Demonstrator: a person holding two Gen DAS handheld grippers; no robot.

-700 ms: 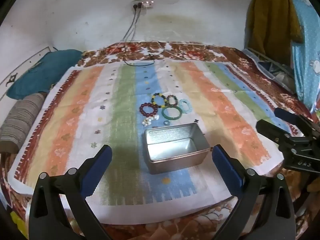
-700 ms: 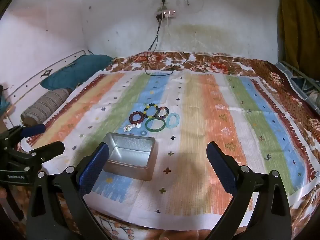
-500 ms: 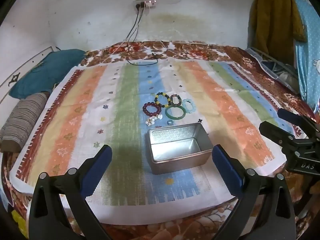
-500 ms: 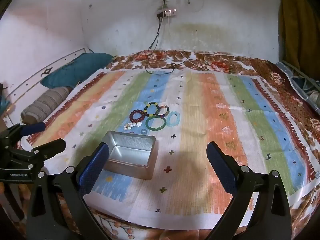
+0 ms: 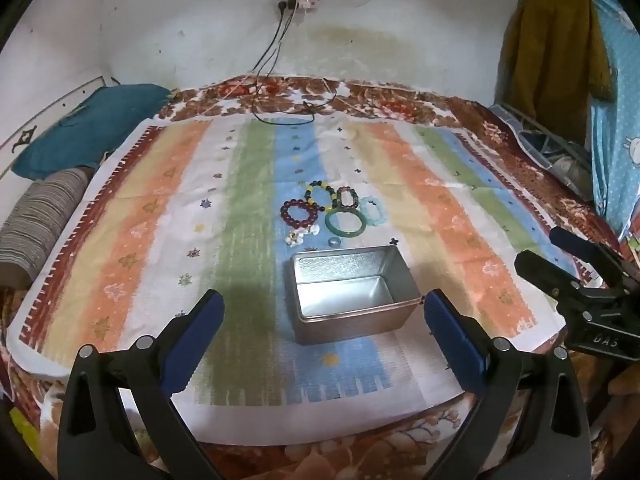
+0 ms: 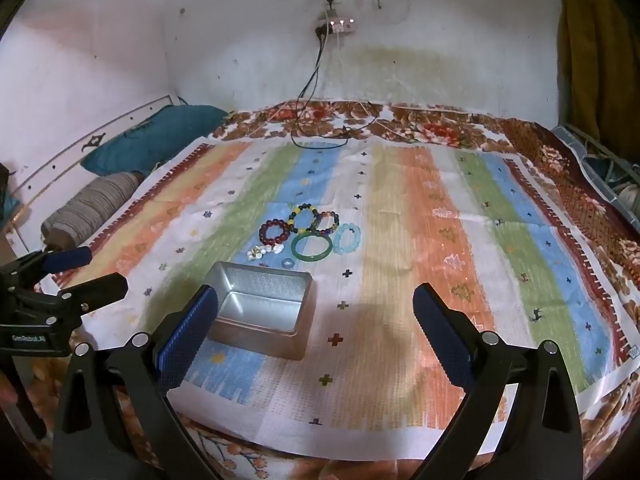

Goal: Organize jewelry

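With the task not yet begun, both the left gripper (image 5: 322, 312) and right gripper (image 6: 316, 308) are hovering wide open and empty near the empty metal tin (image 5: 352, 294), bracelets (image 5: 332, 210) lying just beyond it on the striped cloth (image 5: 160, 220).

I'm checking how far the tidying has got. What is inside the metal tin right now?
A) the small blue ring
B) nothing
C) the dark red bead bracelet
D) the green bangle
B: the metal tin shows only its bare shiny floor, while the green bangle, dark red bead bracelet and small blue ring lie on the cloth beyond it.
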